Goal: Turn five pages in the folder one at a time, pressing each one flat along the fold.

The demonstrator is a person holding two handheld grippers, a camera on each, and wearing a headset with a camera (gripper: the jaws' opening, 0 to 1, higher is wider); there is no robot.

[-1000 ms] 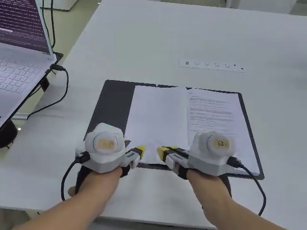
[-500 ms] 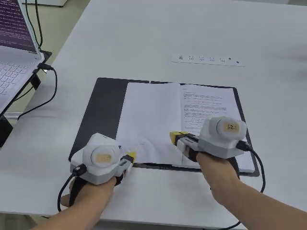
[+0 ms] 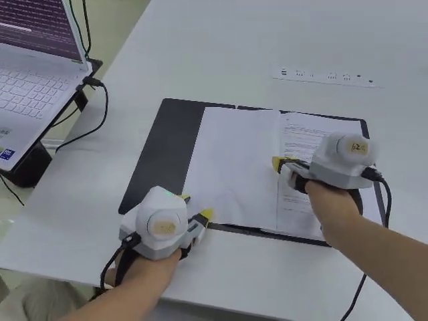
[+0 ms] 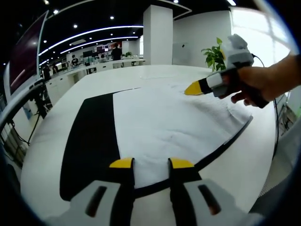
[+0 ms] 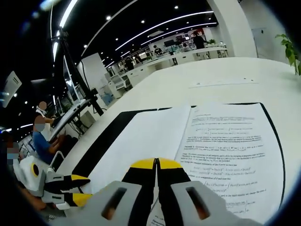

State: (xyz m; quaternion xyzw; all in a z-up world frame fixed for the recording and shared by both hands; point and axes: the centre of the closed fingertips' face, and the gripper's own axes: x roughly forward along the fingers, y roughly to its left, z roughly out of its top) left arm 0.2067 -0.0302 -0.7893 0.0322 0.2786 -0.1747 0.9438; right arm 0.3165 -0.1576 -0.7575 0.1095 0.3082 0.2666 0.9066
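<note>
The black folder (image 3: 167, 150) lies open on the white table. A blank white page (image 3: 234, 167) lies turned over its middle, slightly rumpled near the front, and a printed page (image 3: 304, 137) lies to the right. My right gripper (image 3: 276, 162) is shut, with its yellow tips down on the fold between the two pages (image 5: 183, 136); in its own view the right gripper (image 5: 156, 164) holds nothing. My left gripper (image 3: 195, 207) is open at the blank page's near edge. The left gripper (image 4: 151, 163) shows the white page (image 4: 164, 117) in its gap, and the right gripper (image 4: 194, 88) beyond.
An open laptop (image 3: 33, 67) stands at the far left on a stand, with a black cable (image 3: 87, 130) trailing toward the folder. A white power strip (image 3: 328, 76) lies behind the folder. The table's near edge runs just below my left hand.
My right gripper has moved from the folder's near edge up along the fold, toward the middle of the page. The left gripper stays at the page's near edge. The head camera has shifted.
</note>
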